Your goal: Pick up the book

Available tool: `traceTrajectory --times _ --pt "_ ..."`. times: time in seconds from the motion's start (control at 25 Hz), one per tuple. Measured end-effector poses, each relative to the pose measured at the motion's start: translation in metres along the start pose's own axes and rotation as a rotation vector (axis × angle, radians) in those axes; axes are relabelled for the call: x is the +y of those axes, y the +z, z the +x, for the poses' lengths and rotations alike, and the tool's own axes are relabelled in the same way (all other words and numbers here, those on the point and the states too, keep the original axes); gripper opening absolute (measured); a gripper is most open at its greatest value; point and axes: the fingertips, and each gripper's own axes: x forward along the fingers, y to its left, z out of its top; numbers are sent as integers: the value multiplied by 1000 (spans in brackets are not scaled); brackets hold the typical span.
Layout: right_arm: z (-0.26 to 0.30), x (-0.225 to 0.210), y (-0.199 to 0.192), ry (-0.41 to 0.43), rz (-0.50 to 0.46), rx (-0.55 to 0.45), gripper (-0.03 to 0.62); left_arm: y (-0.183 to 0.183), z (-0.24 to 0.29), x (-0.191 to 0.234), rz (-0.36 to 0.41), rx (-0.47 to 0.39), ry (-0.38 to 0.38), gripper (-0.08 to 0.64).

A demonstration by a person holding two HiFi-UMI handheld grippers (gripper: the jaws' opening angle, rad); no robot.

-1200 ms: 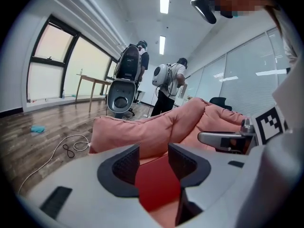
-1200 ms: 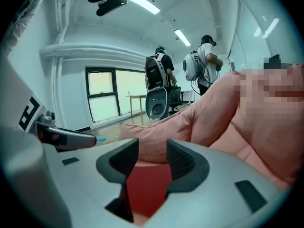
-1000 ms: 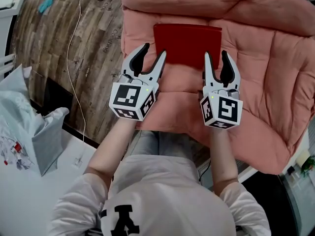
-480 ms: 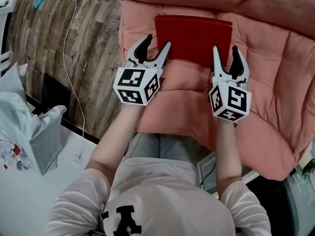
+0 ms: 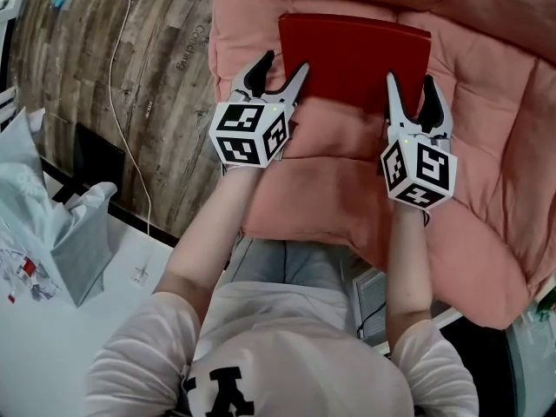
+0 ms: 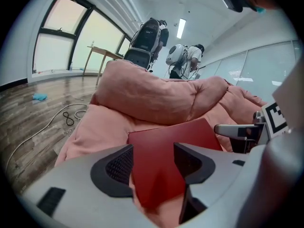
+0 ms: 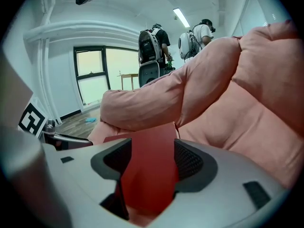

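A flat red book (image 5: 354, 59) lies on a pink cushion (image 5: 486, 146). My left gripper (image 5: 282, 66) hangs over the book's near left corner. My right gripper (image 5: 409, 82) hangs over its near right edge. Both point forward and down, and their jaws have just been opening. In the left gripper view the book (image 6: 166, 160) shows between the open left gripper (image 6: 153, 148), and no pad presses on it. The right gripper view shows the book (image 7: 149, 170) likewise in the gap of the open right gripper (image 7: 152, 146).
The cushion's thick back roll (image 6: 156, 99) rises just behind the book. Wooden floor (image 5: 130, 76) with a white cable (image 5: 122, 102) lies to the left. A grey bag (image 5: 74, 233) sits on a white table (image 5: 52, 337) near left. People with backpacks (image 6: 152, 37) stand far back.
Both grippers have sunk toward the book's near edge. Their jaws stand wider apart than a second ago.
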Motion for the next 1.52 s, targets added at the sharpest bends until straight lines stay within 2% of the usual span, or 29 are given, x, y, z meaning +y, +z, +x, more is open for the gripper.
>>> traceTrajectory --times 0.24,0.56,1.0,1.24,1.4,1.52 --pt "9 -2 -13 -15 20 36 285 -14 17 15 -30 44 24 261" --pt "16 -4 -21 -9 7 60 295 -28 34 21 -92 103 1 274" --pt "20 -7 -19 -22 -24 69 296 -43 52 25 -132 177 -39 287" --pt "22 -18 -18 -41 -16 66 296 -42 55 23 -121 185 -71 287" --pt "26 -22 -20 -38 -22 69 305 -39 59 19 -87 191 -95 281" --pt "31 -29 -30 -33 -19 103 324 -41 63 18 -91 220 -121 281"
